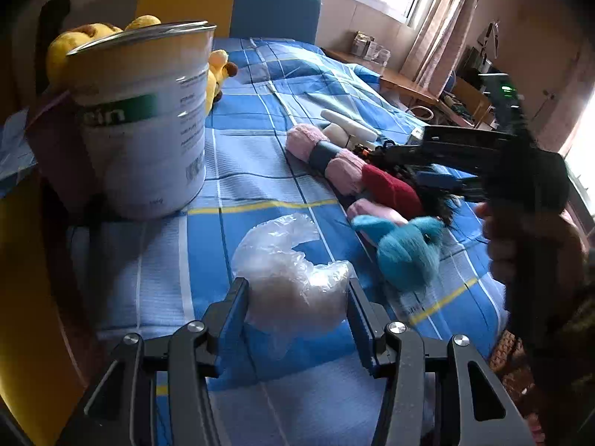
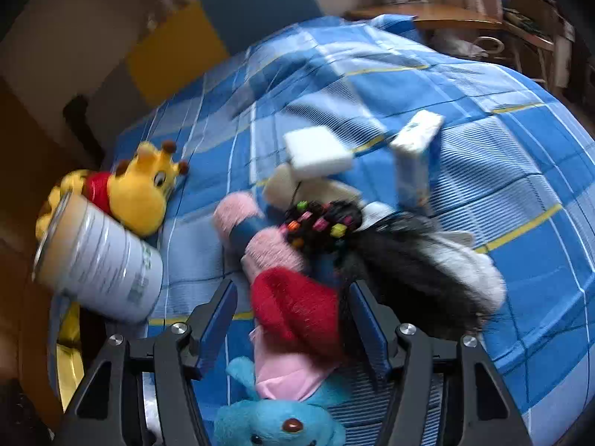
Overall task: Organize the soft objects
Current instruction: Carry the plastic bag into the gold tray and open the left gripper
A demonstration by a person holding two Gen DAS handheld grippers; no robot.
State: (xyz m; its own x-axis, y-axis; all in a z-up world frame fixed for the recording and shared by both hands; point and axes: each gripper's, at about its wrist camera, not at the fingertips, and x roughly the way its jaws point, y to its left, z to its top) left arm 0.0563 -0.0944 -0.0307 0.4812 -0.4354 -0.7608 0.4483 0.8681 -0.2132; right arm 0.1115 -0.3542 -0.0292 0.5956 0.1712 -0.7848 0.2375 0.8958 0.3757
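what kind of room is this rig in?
Most likely a bedroom. The work surface is a bed with a blue checked cover and a padded headboard. Curtains hang at a window, a wooden desk stands beside the bed, and a yellow giraffe toy lies on the cover.

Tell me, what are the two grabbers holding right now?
The left gripper pinches the clear plastic bag by its near end. The right gripper straddles the red fuzzy piece, not gripping yet.
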